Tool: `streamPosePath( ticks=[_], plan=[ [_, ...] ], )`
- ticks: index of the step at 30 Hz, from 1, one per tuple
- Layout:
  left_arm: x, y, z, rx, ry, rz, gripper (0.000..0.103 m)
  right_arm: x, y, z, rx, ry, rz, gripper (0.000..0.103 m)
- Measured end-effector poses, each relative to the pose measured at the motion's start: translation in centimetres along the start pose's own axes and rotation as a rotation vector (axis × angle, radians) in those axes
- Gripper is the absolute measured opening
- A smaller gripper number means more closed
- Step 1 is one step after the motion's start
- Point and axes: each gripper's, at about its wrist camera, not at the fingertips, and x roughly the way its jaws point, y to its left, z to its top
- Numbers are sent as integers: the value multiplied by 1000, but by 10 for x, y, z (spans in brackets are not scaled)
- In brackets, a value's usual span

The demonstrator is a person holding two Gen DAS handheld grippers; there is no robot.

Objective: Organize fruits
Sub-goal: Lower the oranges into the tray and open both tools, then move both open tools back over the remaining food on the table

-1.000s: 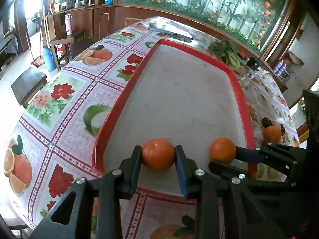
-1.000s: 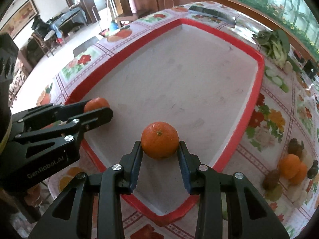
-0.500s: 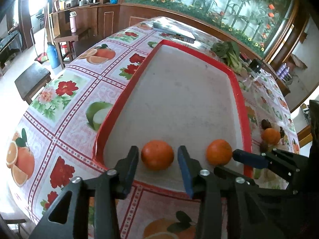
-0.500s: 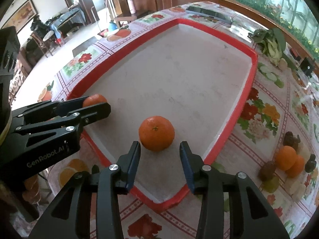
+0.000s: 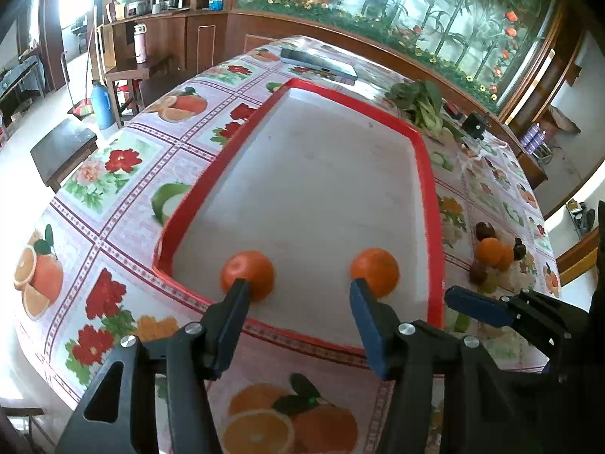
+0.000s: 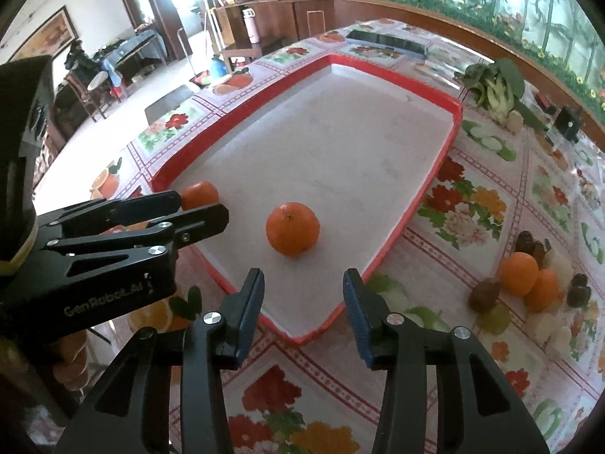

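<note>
Two oranges lie near the front end of the red-rimmed tray (image 5: 429, 174), which has a grey floor. In the left wrist view the left orange (image 5: 247, 274) sits just beyond my left gripper (image 5: 298, 295), whose jaws are opening with nothing between them. The right orange (image 6: 293, 229) rests on the tray floor ahead of my right gripper (image 6: 302, 283); its jaws are opening too, with no fruit between them. The right gripper's fingertips (image 5: 472, 304) show at the right of the left wrist view. The left gripper's fingers (image 6: 196, 217) reach in from the left of the right wrist view.
A pile of oranges (image 6: 525, 276) and dark small fruits lies on the flower-print tablecloth right of the tray. Leafy greens (image 6: 495, 83) lie at the far right, a flat dark case (image 5: 319, 64) beyond the tray's far end. A dark stool (image 5: 62, 147) stands left of the table.
Both grippers let go of their oranges, opened, and drew back and up from the tray. The two oranges stay on the tray floor.
</note>
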Motion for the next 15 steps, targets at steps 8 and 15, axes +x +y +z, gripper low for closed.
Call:
streamPosePath(
  ticks=[8,15],
  plan=[
    [-7,-37,-7,47,6,-43,60,-23,-35,-17,75,-42,-49,61],
    [-9,-96,-19,171,20,-111,68,-55,-102,-39,209,-87,-142,75]
  ],
)
